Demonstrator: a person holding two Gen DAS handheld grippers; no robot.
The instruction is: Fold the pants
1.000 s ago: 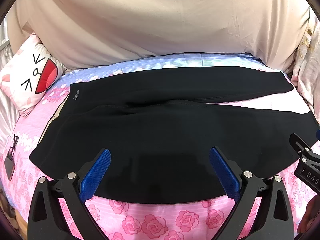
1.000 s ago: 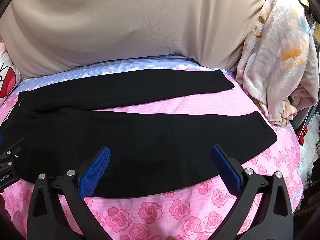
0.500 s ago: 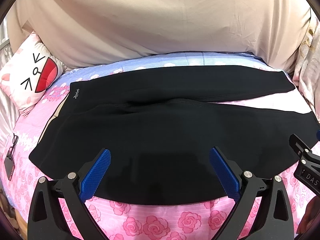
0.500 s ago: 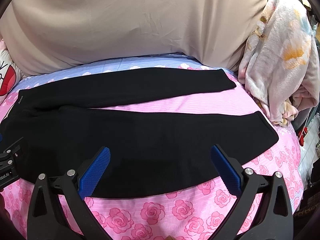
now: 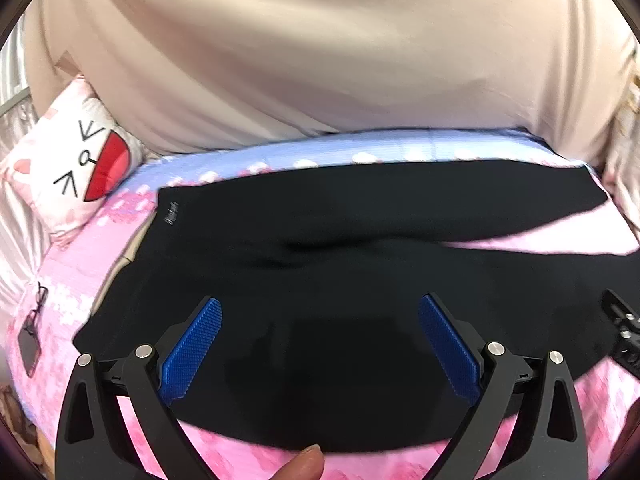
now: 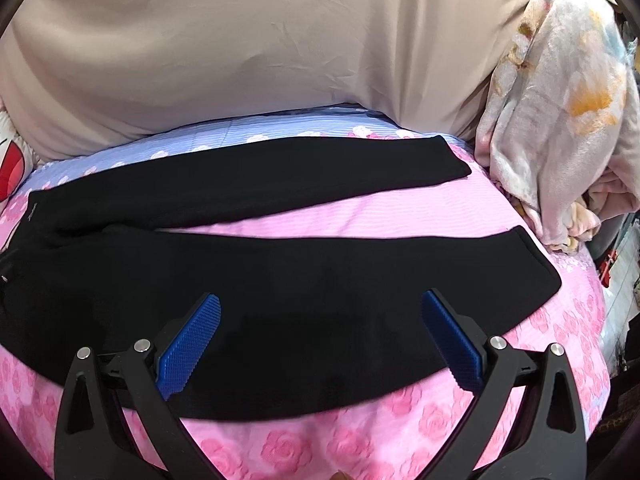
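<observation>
Black pants (image 5: 340,280) (image 6: 280,280) lie flat across a pink rose-print bed, waistband to the left, both legs stretching right in a narrow V. The far leg (image 6: 260,176) ends at a cuff at the back right; the near leg's cuff (image 6: 532,268) lies at the right. My left gripper (image 5: 320,312) hovers open over the hip area, its blue pads (image 5: 192,352) wide apart and empty. My right gripper (image 6: 320,308) hovers open over the near leg's middle, blue pads (image 6: 452,340) spread with nothing between them. The right gripper's body (image 5: 624,332) shows at the left view's right edge.
A beige sheet (image 6: 240,48) covers the backing behind the bed. A cartoon-face pillow (image 5: 68,160) leans at the back left. A floral blanket (image 6: 560,100) is piled at the right. A phone with a cord (image 5: 30,344) lies at the left bed edge. A fingertip (image 5: 300,464) shows at bottom.
Both grippers have moved slightly forward and lower toward the pants, which now look bigger. The left view is blurred from motion. The pants have not moved and both grippers stay open.
</observation>
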